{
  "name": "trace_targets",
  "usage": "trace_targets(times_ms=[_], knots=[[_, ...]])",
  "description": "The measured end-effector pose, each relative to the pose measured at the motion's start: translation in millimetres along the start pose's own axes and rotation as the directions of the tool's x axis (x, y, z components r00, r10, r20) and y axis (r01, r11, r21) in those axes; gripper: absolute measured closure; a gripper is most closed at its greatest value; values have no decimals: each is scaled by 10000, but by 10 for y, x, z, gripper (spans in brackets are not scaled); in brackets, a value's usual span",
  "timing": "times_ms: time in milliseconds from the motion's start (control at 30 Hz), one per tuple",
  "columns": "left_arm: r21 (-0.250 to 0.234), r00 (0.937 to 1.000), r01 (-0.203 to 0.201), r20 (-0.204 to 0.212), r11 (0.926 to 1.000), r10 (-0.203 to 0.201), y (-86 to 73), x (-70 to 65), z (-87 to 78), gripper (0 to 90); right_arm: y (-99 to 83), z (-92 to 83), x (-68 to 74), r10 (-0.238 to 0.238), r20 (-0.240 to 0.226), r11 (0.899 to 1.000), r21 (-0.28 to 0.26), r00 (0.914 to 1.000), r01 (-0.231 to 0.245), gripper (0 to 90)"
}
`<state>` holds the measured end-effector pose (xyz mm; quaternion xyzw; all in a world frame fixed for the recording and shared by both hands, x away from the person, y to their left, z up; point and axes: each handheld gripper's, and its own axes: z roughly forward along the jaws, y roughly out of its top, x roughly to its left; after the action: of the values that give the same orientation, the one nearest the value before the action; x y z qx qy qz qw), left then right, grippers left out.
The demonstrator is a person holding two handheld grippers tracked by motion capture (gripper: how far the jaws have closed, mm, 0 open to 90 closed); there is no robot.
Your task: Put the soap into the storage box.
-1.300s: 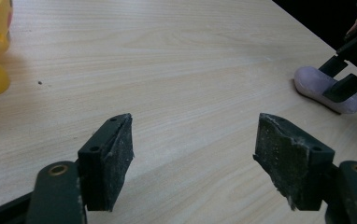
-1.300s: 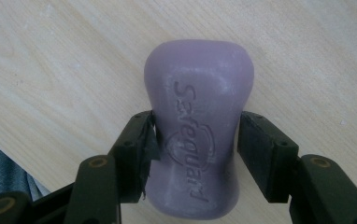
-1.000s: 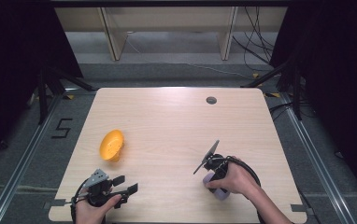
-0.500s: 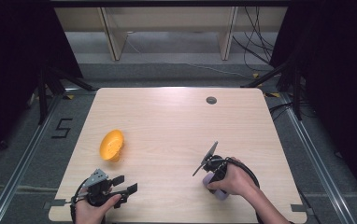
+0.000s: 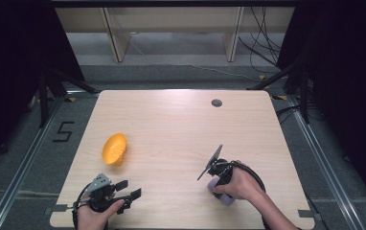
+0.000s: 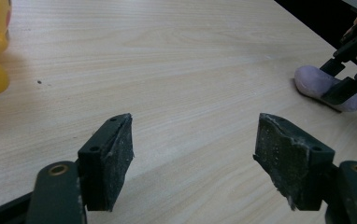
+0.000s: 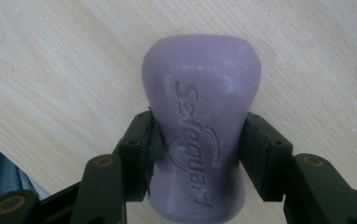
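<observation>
A pale purple, waisted bar of soap (image 7: 200,126) lies flat on the light wooden table (image 5: 181,129) near its front right part, with the raised word "Safeguard" readable along its top face in the right gripper view. The right hand-held gripper (image 7: 196,149) has its two black jaws closed against the bar's narrow waist, one on each side, touching it. In the high view the person's right hand (image 5: 236,184) covers most of the bar, and a small lilac end shows below it. The left hand-held gripper (image 5: 126,189) rests near the table's front left edge, its jaws spread wide apart and gripping nothing, with bare wood between them. A yellow-orange plastic bowl (image 5: 114,148) lies tipped on its side just beyond it. A painted "5" (image 5: 63,132) marks the grey floor left of the table
</observation>
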<state>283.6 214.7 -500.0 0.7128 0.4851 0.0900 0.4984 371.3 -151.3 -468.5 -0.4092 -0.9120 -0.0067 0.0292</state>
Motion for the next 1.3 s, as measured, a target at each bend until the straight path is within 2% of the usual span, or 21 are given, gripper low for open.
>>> trace_targets(times_ms=[67, 167, 233, 267, 367, 400, 467, 500, 667, 733, 800, 867, 900, 933, 1000, 1067, 1100, 1133, 1167, 1267, 1300], knots=[[-19, 10000, 2, 34, 10000, -2, 0, 1, 1, 272, 4, 6, -12, -374, 87, 9993, -52, 9993, 374, 495], [-26, 10000, 17, 46, 10000, -17, 1, 1, 1, 272, 7, -1, -3, -393, -72, 9992, 42, 9992, 393, 493], [-10, 10000, -16, 33, 10000, 16, 1, 3, 0, 272, 9, 4, 5, -422, 17, 9991, 22, 9991, 422, 481], [-17, 10000, -3, 43, 10000, 3, 1, 2, 2, 272, 7, 20, -21, -745, -49, 9970, -199, 9972, 744, 472], [6, 10000, -32, 43, 10000, 32, 1, 5, 0, 272, 7, 29, 12, -459, 13, 9988, -159, 9989, 459, 468], [7, 10000, 3, 27, 10000, -3, 0, 3, 1, 272, 4, 39, 3, -684, 33, 9974, -220, 9977, 684, 484], [32, 10000, 6, 25, 10000, -6, 2, 1, 3, 272, 13, 38, -2, -773, 34, 9969, -162, 9970, 773, 495], [28, 10000, 12, 30, 10000, -12, 2, -1, 4, 272, 11, 35, 14, -418, 196, 9991, 103, 9989, 417, 495], [-64, 10000, 51, 72, 10000, -51, -2, -4, 12, 272, 9, 37, 39, -525, 328, 9986, 99, 9981, 522, 499], [-66, 10000, 53, 75, 10000, -52, -3, -3, 11, 273, -2, 34, 63, -411, 385, 9991, 122, 9984, 407, 500], [-84, 9999, 51, 89, 10000, -50, -4, -4, 11, 275, -5, 45, 58, -1233, 743, 9921, -161, 9896, 1248, 500], [-91, 9998, 45, 214, 9999, -43, -5, 4, 12, 276, -23, 37, 92, -1519, 1023, 9880, -110, 9831, 1539, 500], [-115, 9997, 56, 253, 9999, -53, -5, 3, 15, 276, -42, 42, 127, -1669, 1104, 9848, -310, 9798, 1712, 500], [-101, 9996, 56, 260, 9999, -53, -5, 4, 15, 276, -42, 42, 127, -1669, 1104, 9848, -310, 9798, 1712, 500], [-101, 9996, 56, 263, 9999, -53, -5, 4, 16, 276, -75, 38, 156, -2080, 1366, 9746, -554, 9685, 2171, 500], [-108, 9999, 66, 147, 9999, -64, -6, -2, 14, 276, -89, 32, 165, -2124, 1513, 9732, -563, 9654, 2229, 500], [17, 10000, 48, 66, 10000, -48, -1, -5, 4, 276, -108, 32, 170, -2577, 1735, 9593, -720, 9505, 2732, 500], [15, 10000, 46, 66, 10000, -46, -2, -4, 5, 276, -108, 32, 170, -2577, 1735, 9593, -720, 9505, 2732, 500], [16, 10000, 46, 62, 10000, -46, -1, -4, 4, 276, -130, 29, 175, -2807, 1731, 9501, -896, 9441, 2989, 501], [30, 10000, 47, 64, 10000, -47, -1, -4, 5, 276, -159, -2, 201, -2572, 1969, 9561, -900, 9461, 2787, 500], [-63, 9999, 58, 99, 10000, -57, -5, -4, 12, 276, -175, -11, 198, -2765, 2117, 9465, -1091, 9374, 3038, 501]])
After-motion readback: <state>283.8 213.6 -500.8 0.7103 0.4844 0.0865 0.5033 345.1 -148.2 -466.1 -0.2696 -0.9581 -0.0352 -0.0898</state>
